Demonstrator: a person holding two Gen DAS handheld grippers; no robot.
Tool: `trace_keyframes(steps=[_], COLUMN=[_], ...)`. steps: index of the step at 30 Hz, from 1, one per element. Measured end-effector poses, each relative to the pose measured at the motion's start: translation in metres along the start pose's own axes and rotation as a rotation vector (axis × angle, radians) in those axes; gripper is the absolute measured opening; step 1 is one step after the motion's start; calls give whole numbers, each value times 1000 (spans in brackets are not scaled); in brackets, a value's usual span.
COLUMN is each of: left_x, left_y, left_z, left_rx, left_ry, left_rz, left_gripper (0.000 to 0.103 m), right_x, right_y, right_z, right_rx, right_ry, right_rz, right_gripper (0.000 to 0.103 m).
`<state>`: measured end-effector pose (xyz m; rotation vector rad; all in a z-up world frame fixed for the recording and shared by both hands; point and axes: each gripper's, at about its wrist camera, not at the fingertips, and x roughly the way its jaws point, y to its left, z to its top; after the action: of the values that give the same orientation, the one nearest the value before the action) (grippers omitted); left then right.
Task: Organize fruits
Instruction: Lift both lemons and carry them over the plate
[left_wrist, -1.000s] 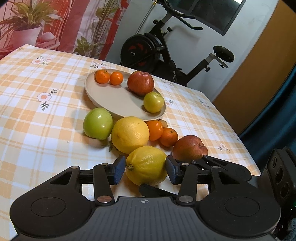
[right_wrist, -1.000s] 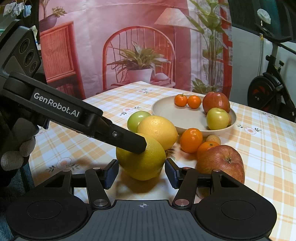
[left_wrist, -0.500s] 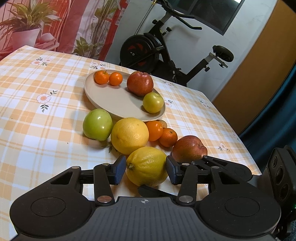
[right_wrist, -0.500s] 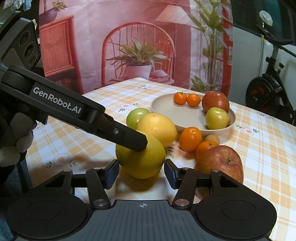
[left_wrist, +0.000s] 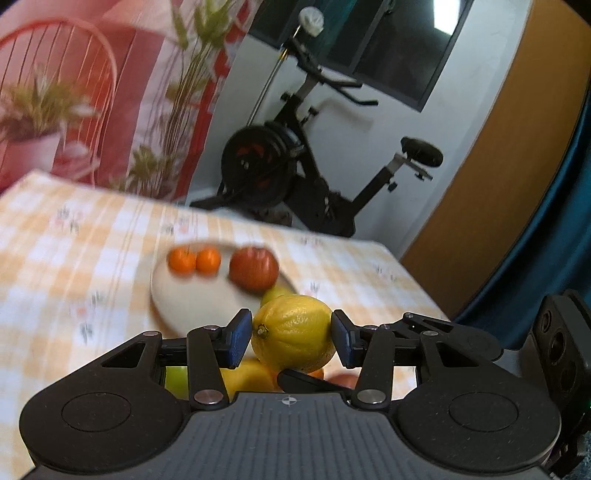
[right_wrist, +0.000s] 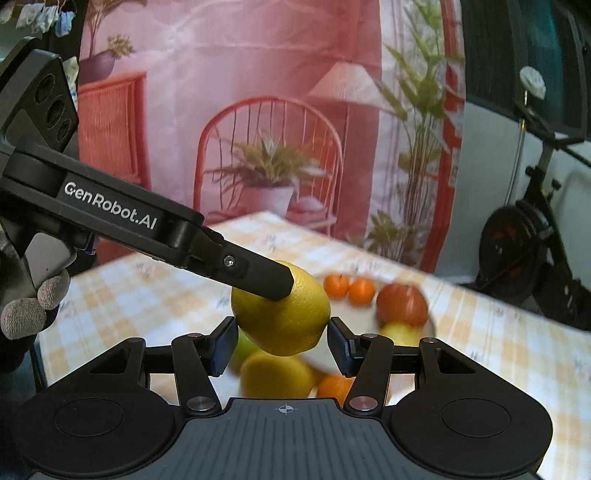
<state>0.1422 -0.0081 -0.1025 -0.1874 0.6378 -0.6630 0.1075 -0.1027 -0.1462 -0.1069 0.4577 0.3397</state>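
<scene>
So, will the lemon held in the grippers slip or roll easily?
Probably firm: the lemon shows no denting between the left gripper pads. Its dimpled skin likely grips fairly well, though the curved sides could slip. Released on the tablecloth, it may roll, being rounded.

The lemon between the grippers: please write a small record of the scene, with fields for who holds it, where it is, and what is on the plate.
held: lemon
by: left gripper and right gripper, fingers on its sides
place: lifted above the table
plate: two small oranges, red apple, yellow-green fruit
</scene>
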Motion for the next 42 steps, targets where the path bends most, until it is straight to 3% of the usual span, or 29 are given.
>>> trace_keyframes(steps=[9, 17, 27, 42], left_x=[29, 77, 112, 120], left_y=[16, 61, 101, 113], left_z=[46, 52, 51, 53], left_rx=[14, -51, -108, -114], left_ry=[2, 122, 201, 204], left_rz=[12, 56, 84, 131], left_gripper=[49, 49, 49, 46], right_x=[38, 113, 182, 203], right_y=[-33, -51, -61, -59], right_z=[50, 53, 46, 43], right_rx=[-24, 31, 69, 48], right_ry=[9, 185, 345, 356], right_rz=[-5, 60, 108, 109], right_gripper=[49, 49, 49, 49])
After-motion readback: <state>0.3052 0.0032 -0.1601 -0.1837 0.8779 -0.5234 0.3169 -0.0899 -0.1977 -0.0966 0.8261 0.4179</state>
